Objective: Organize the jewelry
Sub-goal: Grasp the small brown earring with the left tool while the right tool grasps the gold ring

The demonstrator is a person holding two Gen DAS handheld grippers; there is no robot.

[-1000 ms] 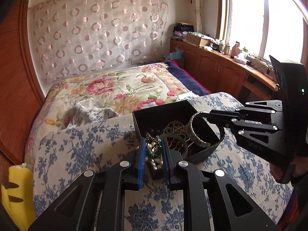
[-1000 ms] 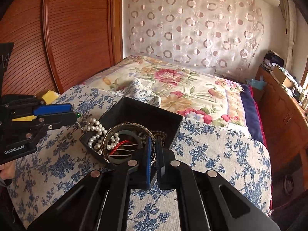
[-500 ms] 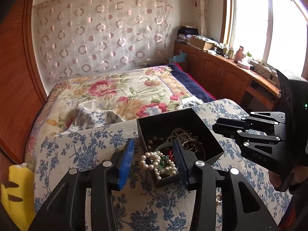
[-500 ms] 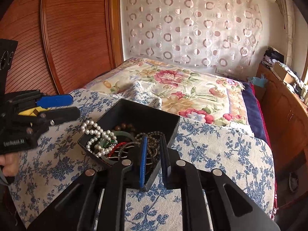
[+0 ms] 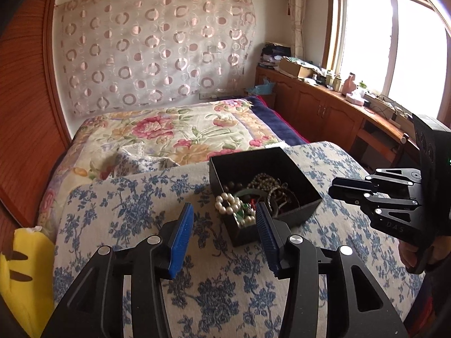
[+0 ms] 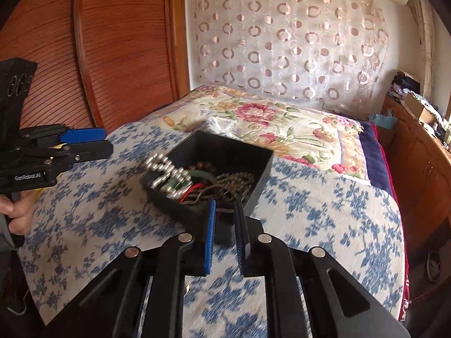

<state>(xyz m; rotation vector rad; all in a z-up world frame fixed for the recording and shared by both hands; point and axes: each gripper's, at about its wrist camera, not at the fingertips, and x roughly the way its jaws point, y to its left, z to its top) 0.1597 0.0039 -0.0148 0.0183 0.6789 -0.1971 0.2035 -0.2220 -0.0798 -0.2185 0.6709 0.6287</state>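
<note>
Our left claw (image 5: 224, 219) is opening, empty; our right claw (image 6: 225, 214) stands narrow, empty. The black box (image 5: 296, 169) hides its tangled jewelry; pearls (image 6: 166, 174) blur.

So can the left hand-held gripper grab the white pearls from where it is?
Probably yes. The left hand-held gripper is opening and empty, and the pearls lie uncovered at the near corner of the black box, right ahead.
</note>
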